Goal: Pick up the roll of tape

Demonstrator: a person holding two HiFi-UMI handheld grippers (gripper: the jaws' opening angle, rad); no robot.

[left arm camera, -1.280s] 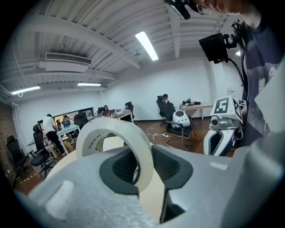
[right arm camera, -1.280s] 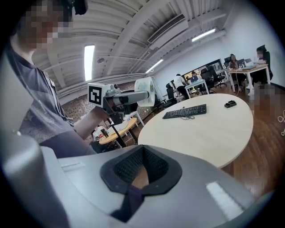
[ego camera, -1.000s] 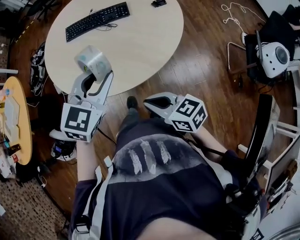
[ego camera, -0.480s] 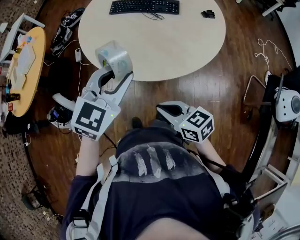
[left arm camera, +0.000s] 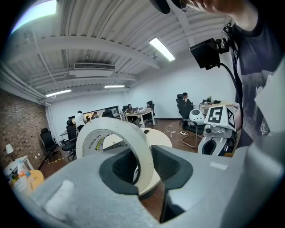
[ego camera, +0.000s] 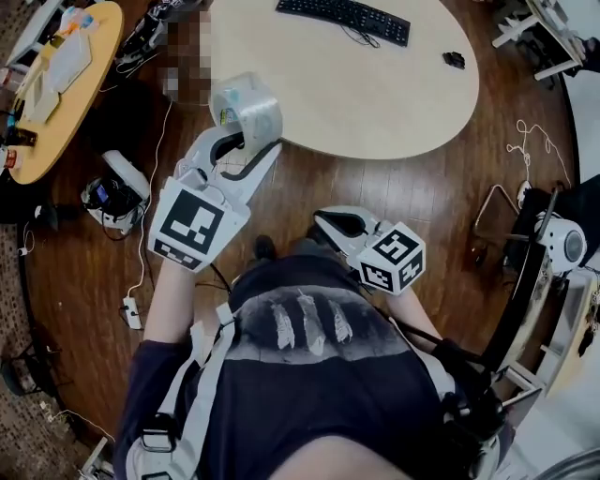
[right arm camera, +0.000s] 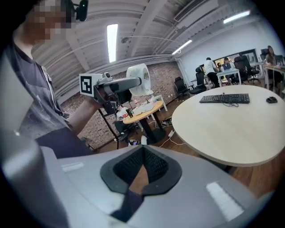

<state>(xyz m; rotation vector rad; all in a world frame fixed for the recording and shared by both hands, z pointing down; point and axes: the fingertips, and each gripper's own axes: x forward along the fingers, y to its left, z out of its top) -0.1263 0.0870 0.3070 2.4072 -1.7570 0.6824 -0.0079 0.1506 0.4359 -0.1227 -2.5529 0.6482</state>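
Tape roll (ego camera: 249,109) upright in left gripper (ego camera: 247,141)

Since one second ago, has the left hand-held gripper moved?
Yes. The left hand-held gripper, shut on the white tape roll, shifted leftward to the left edge of the round beige table, away from the black keyboard.

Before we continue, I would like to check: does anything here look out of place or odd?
Nothing looks spilled or damaged. The tape roll is gripped by its wall in the left tool. A power strip and its cord lie loose on the floor.
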